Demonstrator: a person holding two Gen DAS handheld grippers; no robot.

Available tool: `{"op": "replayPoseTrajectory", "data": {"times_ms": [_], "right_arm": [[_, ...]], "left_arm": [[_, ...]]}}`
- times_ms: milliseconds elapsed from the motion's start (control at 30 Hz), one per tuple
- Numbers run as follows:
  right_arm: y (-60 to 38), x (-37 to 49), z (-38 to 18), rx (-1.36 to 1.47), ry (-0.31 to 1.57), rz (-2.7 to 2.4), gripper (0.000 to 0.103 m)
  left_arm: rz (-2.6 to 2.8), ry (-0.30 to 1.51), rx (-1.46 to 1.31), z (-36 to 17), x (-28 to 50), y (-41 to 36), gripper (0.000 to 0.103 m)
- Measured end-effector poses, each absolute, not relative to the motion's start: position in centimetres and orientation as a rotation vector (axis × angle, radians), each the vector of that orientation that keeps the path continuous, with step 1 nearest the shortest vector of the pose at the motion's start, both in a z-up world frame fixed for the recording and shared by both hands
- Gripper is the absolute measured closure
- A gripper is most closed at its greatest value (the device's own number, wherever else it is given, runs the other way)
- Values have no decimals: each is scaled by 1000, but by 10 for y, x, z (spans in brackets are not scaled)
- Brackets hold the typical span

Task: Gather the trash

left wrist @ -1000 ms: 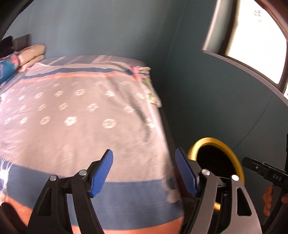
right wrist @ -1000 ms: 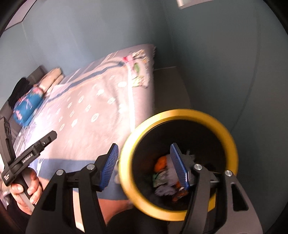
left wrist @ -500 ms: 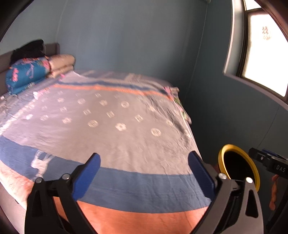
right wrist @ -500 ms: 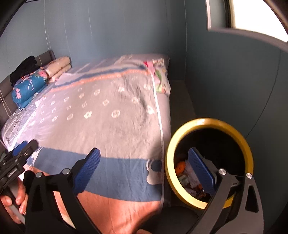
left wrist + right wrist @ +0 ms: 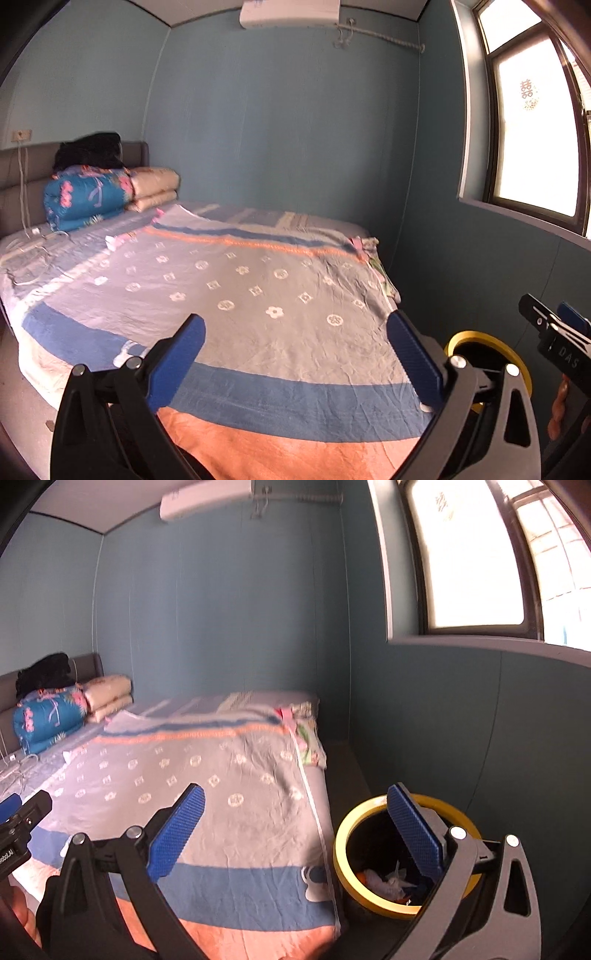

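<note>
Hovering over the foot of the bed (image 5: 258, 302): left gripper (image 5: 295, 354), fingers spread wide, just opened, nothing between them. Same for the right gripper (image 5: 295, 830), fingers released, just opened, empty, right pad over the bin's rim. Bin (image 5: 354, 849), yellow-rimmed, on the floor just beside the bed's corner, below the window (image 5: 476, 557). Trash (image 5: 384, 880) lying inside the bin: crumpled white and orange scraps. Folded quilts (image 5: 88, 195) stacked at the headboard.
</note>
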State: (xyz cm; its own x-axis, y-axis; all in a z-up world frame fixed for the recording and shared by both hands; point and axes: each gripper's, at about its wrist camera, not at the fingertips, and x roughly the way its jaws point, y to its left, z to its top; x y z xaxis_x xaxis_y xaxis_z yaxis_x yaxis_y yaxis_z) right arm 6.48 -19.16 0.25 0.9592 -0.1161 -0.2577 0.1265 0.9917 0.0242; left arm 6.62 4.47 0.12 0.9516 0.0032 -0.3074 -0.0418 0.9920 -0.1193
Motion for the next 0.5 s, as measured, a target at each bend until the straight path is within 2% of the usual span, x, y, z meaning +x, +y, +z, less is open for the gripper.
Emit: {"op": "replayPoseTrajectory", "data": {"times_ms": [267,500], "right_arm": [[-177,30,4,17,144,-173,8],[-180,28,4,27,187,-184,8]], "left_arm": [[29,302,-121,3,48,39,8],[22,297,-125,4,41,38,8]]}}
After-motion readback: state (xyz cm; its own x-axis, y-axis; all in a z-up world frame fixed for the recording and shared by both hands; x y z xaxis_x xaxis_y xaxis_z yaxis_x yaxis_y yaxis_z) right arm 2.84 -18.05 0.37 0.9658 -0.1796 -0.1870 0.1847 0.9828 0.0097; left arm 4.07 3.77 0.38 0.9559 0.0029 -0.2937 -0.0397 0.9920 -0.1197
